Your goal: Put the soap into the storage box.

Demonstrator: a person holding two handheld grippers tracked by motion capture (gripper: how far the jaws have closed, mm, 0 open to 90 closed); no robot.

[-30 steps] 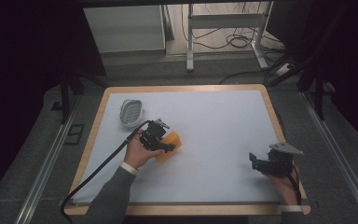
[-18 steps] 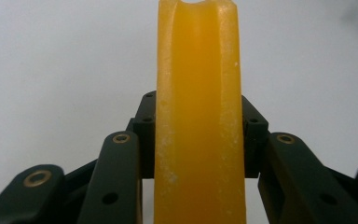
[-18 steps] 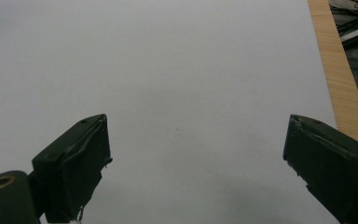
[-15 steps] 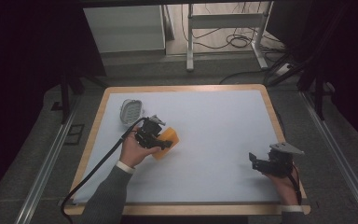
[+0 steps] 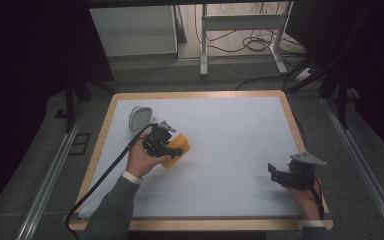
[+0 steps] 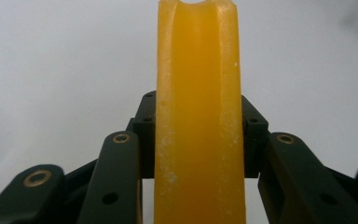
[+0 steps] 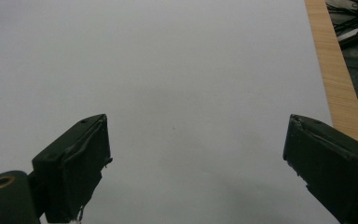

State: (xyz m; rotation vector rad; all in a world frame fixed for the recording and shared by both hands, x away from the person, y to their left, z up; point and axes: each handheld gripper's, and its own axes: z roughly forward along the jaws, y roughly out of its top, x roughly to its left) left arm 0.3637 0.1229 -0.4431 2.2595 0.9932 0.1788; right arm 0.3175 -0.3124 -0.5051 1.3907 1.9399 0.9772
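- the left tool [image 5: 172, 148] clamps the orange block [image 5: 177, 150] edge-on, near the table's [image 5: 230, 130] left side, close to a grey ribbed dish [image 5: 141, 118].
- the right tool [image 5: 276, 173] rests wide open, holding nothing.
- risk: the slick, narrow block could twist or slip from the pads if swung quickly.

No legible text, labels or numbers — none anywhere.

You have bare white table [image 5: 230, 130] across the centre and upper right of the high view. At upper left, the grey ridged object [image 5: 140, 118] sits just beside your left gripper [image 5: 172, 148] and its orange block [image 5: 179, 145].
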